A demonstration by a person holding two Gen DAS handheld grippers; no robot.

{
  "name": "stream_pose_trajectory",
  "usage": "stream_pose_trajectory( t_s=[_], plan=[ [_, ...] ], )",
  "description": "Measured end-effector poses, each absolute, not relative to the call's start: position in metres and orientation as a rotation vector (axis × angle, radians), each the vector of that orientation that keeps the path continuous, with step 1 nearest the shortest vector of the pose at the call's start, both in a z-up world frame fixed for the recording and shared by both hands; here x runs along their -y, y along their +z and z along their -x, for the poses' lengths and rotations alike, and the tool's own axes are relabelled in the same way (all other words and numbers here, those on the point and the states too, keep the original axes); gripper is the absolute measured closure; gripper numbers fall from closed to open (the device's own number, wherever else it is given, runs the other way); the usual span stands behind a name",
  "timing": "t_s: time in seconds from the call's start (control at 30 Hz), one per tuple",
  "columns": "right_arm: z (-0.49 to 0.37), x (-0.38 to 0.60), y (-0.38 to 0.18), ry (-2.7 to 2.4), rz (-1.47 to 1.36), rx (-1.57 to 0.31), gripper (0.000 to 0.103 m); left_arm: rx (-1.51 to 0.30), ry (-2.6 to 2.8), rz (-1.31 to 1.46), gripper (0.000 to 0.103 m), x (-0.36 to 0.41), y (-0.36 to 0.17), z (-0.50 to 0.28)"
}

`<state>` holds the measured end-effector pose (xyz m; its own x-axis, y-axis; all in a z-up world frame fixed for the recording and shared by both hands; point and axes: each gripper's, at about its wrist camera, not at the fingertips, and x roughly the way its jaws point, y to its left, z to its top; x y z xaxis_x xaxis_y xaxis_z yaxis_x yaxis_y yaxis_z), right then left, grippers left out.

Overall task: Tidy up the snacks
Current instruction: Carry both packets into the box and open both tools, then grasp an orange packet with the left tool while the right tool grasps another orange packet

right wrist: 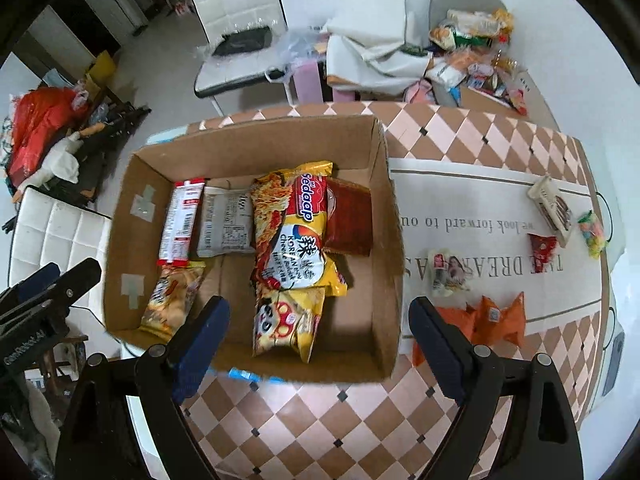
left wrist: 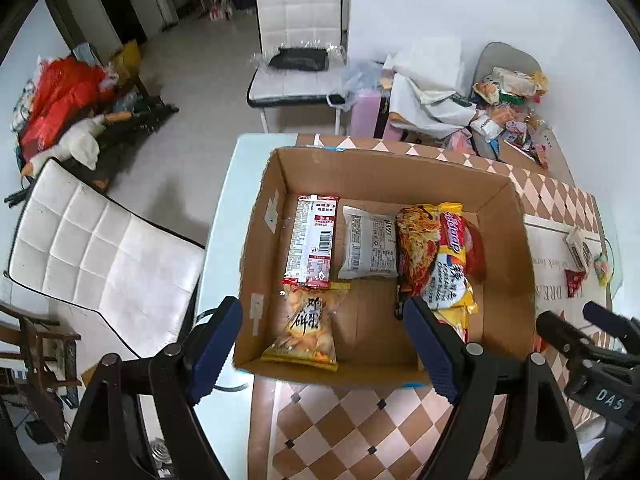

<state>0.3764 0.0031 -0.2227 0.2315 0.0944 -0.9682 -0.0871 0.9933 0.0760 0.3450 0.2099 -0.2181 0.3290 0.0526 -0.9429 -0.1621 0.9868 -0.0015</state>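
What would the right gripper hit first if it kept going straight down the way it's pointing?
Probably the yellow panda-print snack packet lying in the brown cardboard box, between the open right gripper's fingers; depth is uncertain.

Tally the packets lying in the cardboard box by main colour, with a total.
Yellow packets: 3
Red-and-white packet: 1
White packet: 1
Dark red packet: 1
Total: 6

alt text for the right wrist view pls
An open cardboard box on a checkered tablecloth holds several snack packets, a Sedaap noodle pack on top. The empty right gripper hangs above it, jaws open, and more snacks lie loose to the right.
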Motion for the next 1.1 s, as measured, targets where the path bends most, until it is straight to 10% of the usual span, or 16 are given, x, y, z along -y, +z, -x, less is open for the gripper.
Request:
stream_pose_trajectory(
  t_s=[1.03,1.1],
  plan=[
    [-0.258,0.026,-0.109,0.247,-0.055,-1.166,0.01,-1.102,0.087,0.05,0.021,-0.167,-0.132,-0.248],
    [-0.262,0.037,-0.114,0.24,-0.092,-1.18,0.01,-1.112,0.063,0.033,0.01,-0.156,-0.134,-0.255]
  ],
)
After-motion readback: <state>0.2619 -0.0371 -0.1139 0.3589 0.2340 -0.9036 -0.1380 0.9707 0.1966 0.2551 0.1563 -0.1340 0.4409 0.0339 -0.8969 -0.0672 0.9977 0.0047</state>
